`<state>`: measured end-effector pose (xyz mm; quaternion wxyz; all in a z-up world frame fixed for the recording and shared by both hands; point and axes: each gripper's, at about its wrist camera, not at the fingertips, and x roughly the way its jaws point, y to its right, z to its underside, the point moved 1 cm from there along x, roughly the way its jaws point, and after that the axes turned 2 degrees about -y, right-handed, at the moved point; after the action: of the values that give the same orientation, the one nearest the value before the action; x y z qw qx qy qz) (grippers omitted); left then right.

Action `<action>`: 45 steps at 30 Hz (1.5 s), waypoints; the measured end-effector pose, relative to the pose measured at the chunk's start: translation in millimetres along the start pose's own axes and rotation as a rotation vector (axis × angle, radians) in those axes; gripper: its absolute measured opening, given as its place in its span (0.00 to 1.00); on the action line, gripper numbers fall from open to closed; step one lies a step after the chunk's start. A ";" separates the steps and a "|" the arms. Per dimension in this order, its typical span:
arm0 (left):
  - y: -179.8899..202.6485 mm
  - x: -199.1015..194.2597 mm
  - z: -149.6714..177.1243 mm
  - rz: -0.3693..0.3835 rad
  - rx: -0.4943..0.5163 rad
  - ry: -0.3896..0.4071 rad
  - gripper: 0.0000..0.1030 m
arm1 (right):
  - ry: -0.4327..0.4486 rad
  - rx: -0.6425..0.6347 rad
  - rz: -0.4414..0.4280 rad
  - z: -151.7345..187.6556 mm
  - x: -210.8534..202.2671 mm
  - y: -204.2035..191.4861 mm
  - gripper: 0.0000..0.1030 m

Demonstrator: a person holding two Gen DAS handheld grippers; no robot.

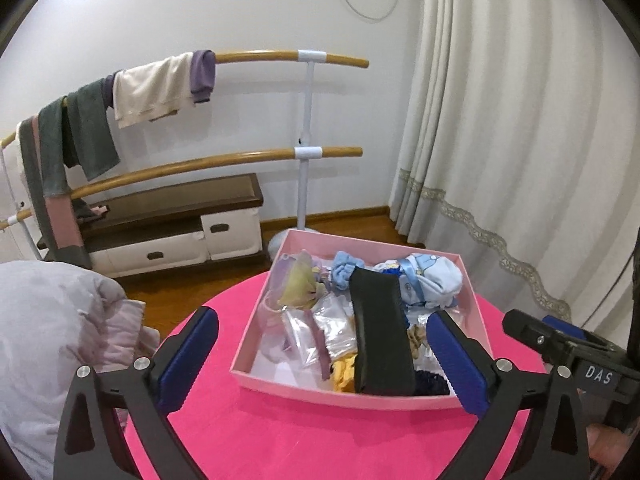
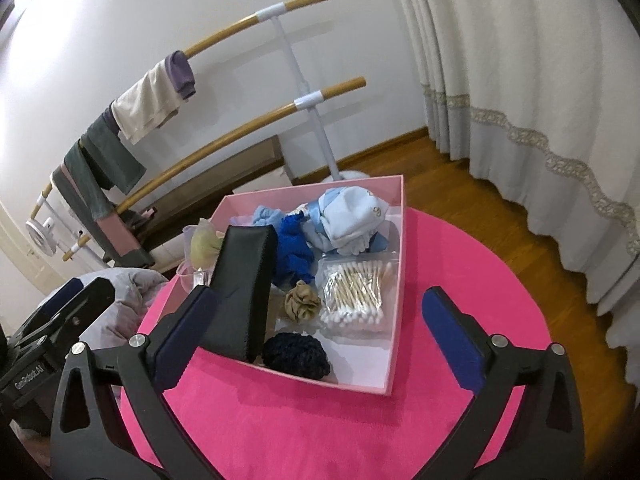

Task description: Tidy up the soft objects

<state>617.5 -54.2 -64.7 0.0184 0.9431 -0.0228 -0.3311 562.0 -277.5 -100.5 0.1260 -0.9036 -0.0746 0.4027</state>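
Note:
A pink box (image 1: 340,394) (image 2: 320,380) stands on a round pink table (image 1: 300,436) (image 2: 300,420). A black padded case (image 1: 380,332) (image 2: 244,292) leans upright inside it. Around the case lie a light blue scrunchie (image 1: 344,272), a white-and-blue cloth (image 2: 352,216), a royal blue scrunchie (image 2: 294,252), a tan scrunchie (image 2: 302,302), a dark navy scrunchie (image 2: 296,354) and a bag of cotton swabs (image 2: 354,292). My left gripper (image 1: 320,316) is open in front of the box, holding nothing. My right gripper (image 2: 320,292) is open too, its left finger beside the case.
A grey-lilac padded cover (image 1: 52,340) bulges at the table's left edge. Behind stand a wooden barre (image 1: 256,56) hung with clothes, a low bench with drawers (image 1: 180,236) and a long curtain (image 1: 520,160). The other gripper's body (image 1: 568,344) (image 2: 60,312) sits close alongside each view.

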 end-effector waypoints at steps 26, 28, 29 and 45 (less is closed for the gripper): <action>1.6 -220.8 117.9 -0.060 0.053 0.140 1.00 | 0.278 -0.131 0.137 112.3 -189.8 -59.4 1.00; 0.5 -235.5 129.2 -0.059 0.047 0.144 1.00 | 0.288 -0.134 0.144 124.5 -198.3 -63.9 1.00; -0.4 -240.9 132.9 -0.061 0.045 0.145 1.00 | 0.295 -0.144 0.155 132.7 -203.0 -67.6 1.00; -21.2 -309.8 178.2 -0.077 -0.004 0.167 1.00 | 0.315 -0.176 0.172 174.4 -229.2 -90.0 1.00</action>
<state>265.2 -19.5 -11.5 0.0092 0.9676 0.0156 -0.2520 276.5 -216.2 -24.5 0.0215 -0.9660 -0.0113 0.2576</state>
